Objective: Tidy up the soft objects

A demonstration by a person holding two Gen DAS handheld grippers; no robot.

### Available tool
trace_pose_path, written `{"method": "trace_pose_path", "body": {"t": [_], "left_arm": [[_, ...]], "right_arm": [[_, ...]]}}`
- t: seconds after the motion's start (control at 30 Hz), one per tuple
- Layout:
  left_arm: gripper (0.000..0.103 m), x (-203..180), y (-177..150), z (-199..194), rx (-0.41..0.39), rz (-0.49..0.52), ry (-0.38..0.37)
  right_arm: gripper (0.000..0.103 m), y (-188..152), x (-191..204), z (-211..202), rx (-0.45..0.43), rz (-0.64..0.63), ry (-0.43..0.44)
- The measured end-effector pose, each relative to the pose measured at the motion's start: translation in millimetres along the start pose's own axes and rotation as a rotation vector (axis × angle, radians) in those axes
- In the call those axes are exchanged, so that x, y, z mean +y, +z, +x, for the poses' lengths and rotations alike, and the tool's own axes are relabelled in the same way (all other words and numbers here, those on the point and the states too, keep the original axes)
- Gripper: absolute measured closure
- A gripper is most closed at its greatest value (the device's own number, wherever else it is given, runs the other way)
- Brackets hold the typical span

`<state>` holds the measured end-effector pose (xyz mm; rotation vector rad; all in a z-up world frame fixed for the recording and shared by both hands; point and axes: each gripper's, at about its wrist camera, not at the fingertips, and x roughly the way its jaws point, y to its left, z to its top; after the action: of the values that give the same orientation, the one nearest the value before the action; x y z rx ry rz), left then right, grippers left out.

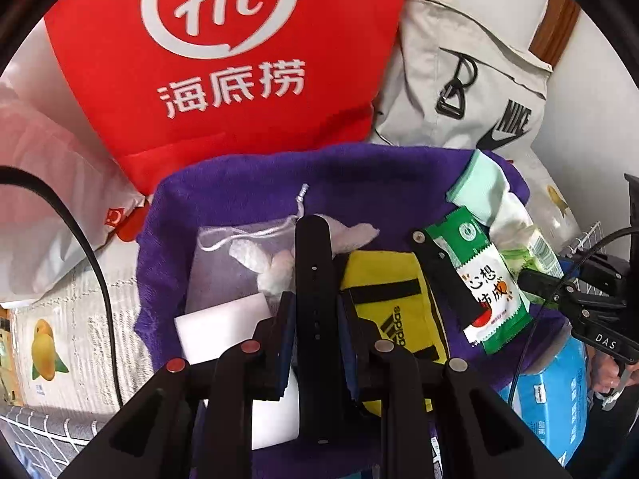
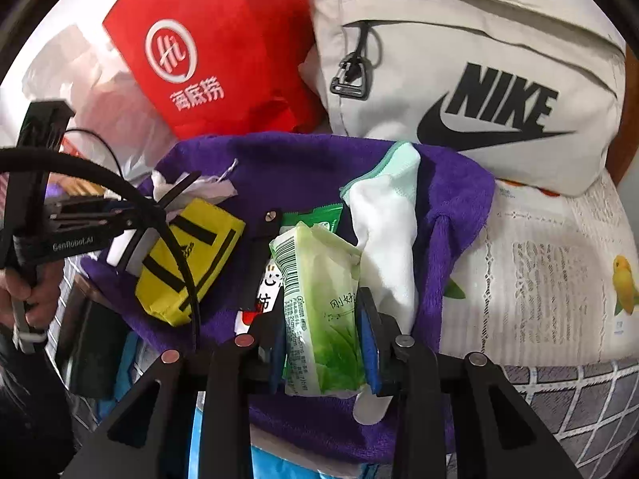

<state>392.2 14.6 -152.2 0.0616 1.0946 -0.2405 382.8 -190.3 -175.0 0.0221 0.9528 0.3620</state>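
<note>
Left gripper point(image 1: 315, 319) clamped on black strap point(image 1: 313, 263), strap standing upright between blue pads. Right gripper point(image 2: 323, 339) clamped on green tissue pack point(image 2: 319, 303). Both over purple towel point(image 1: 247, 175), which carries yellow Adidas pouch point(image 1: 387, 279), mesh drawstring bag point(image 1: 235, 251), white sock with mint cuff point(image 2: 383, 223), green snack sachet point(image 1: 487, 279). Red Haidilao bag point(image 1: 223, 52) and grey Nike bag point(image 2: 479, 80) behind towel.

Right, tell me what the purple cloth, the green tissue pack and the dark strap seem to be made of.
Fluffy purple cloth: plush fleece or microfibre, judging by its fuzzy matte pile. Pale green tissue pack in the right claw: thin glossy plastic film, wrinkled with glare. Flat dark strap in the left claw: likely matte silicone or rubber, with punched holes.
</note>
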Motion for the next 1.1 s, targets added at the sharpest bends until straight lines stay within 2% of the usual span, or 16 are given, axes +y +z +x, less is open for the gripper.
{"method": "trace_pose_path", "body": {"t": [0.07, 0.2, 0.23, 0.33, 0.37, 0.43, 0.57, 0.77, 0.9, 1.1], "left_arm": [[0.083, -2.5, 0.1, 2.6, 0.008, 0.006, 0.001], [0.083, -5.2, 0.3, 2.7, 0.01, 0.012, 0.041], [0.08, -5.5, 0.6, 1.6, 0.004, 0.014, 0.047], [0.069, -7.1, 0.7, -2.8, 0.002, 0.01, 0.046], [0.066, -7.0, 0.7, -6.0, -0.002, 0.008, 0.047], [0.052, -6.6, 0.0, -13.7, -0.015, 0.0, 0.054], [0.033, -8.3, -8.4, -40.7, -0.078, 0.002, 0.096], [0.023, -13.0, -34.1, -78.5, -0.119, 0.024, 0.136], [0.015, -16.3, -62.0, -104.3, -0.144, 0.005, 0.158], [0.004, -31.8, -107.0, -151.4, -0.213, -0.07, 0.148]], "right_arm": [[0.068, -0.3, 2.0, 1.2, 0.001, -0.025, -0.011], [0.056, -1.3, 2.3, 1.2, 0.01, -0.027, -0.005], [0.055, -1.1, 2.6, 1.2, 0.013, -0.03, -0.008], [0.047, -0.3, 0.6, -2.2, -0.012, -0.03, -0.004], [0.047, -0.3, -0.8, -3.3, -0.013, -0.022, -0.003], [0.046, 1.7, -3.8, -5.8, -0.01, 0.002, 0.004], [0.042, 4.2, -3.6, -17.3, -0.019, 0.028, 0.006], [0.028, -1.2, 8.1, -41.9, -0.038, 0.022, -0.061], [0.011, -11.3, 23.8, -63.8, -0.058, 0.014, -0.088], [0.007, -35.8, 50.0, -100.9, -0.113, -0.015, -0.146]]}}
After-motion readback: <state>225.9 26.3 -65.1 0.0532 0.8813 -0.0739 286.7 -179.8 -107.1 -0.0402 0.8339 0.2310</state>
